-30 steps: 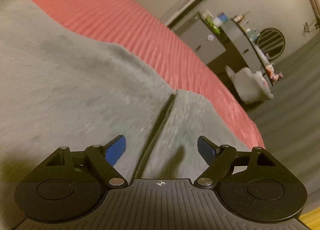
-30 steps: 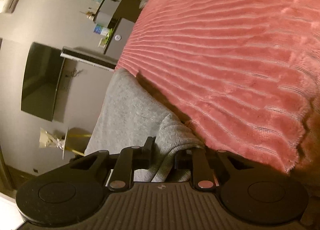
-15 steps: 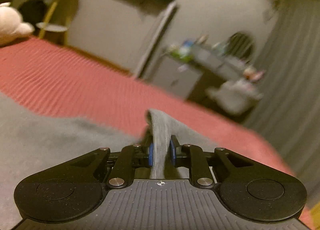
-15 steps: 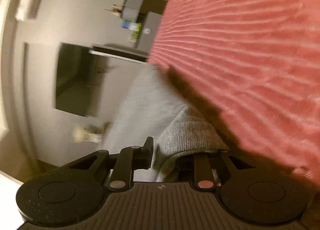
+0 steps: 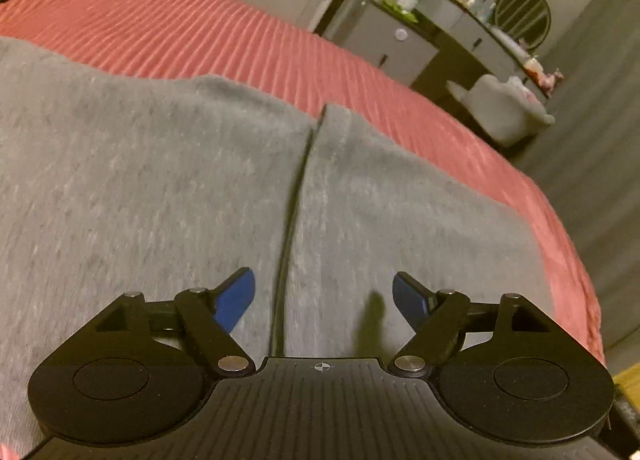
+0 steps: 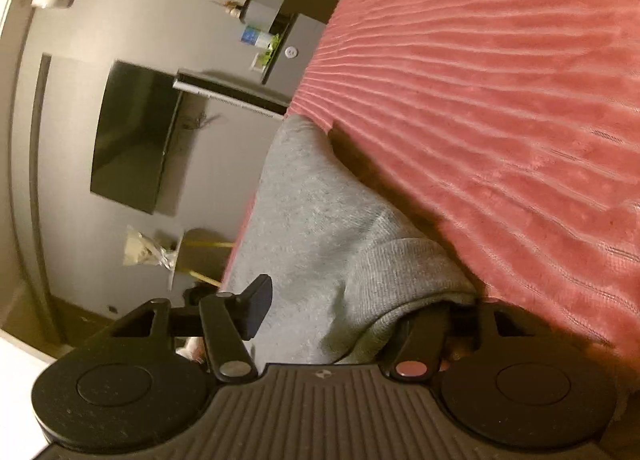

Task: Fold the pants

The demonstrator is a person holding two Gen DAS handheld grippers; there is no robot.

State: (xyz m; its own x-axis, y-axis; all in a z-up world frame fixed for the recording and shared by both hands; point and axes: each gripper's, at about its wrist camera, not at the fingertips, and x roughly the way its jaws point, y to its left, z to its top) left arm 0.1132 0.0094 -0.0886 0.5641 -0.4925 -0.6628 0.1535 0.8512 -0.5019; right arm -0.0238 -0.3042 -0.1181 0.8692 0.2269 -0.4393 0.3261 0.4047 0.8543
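A: How is the left gripper (image 5: 323, 296) set?

B: Its jaws are seen spread wide and are opening. Nothing is clamped by the blue pads (image 5: 236, 300). The grey pants (image 5: 168, 188) lie beneath them, and the dark gap between the two legs is seen running up from just inside the left pad. Whether the pads rest on the cloth cannot be told.

A: And the right gripper (image 6: 352, 312)?

B: Its jaws are opening as well. One finger (image 6: 256, 306) is seen standing clear of the cloth. The other is hidden under a ribbed cuff of the pants (image 6: 404, 276), which is draped over it. The fabric is no longer pinched, so it is taken as released, though the cuff is seen between the jaws.

A: Where are the pants found?

B: They are spread on the red blanket (image 5: 248, 44) of a bed. In the left view both legs are laid flat, side by side, with their far ends short of the blanket's edge. In the right view a grey fold is seen raised from the blanket (image 6: 500, 100), with a shadow cast beside it.
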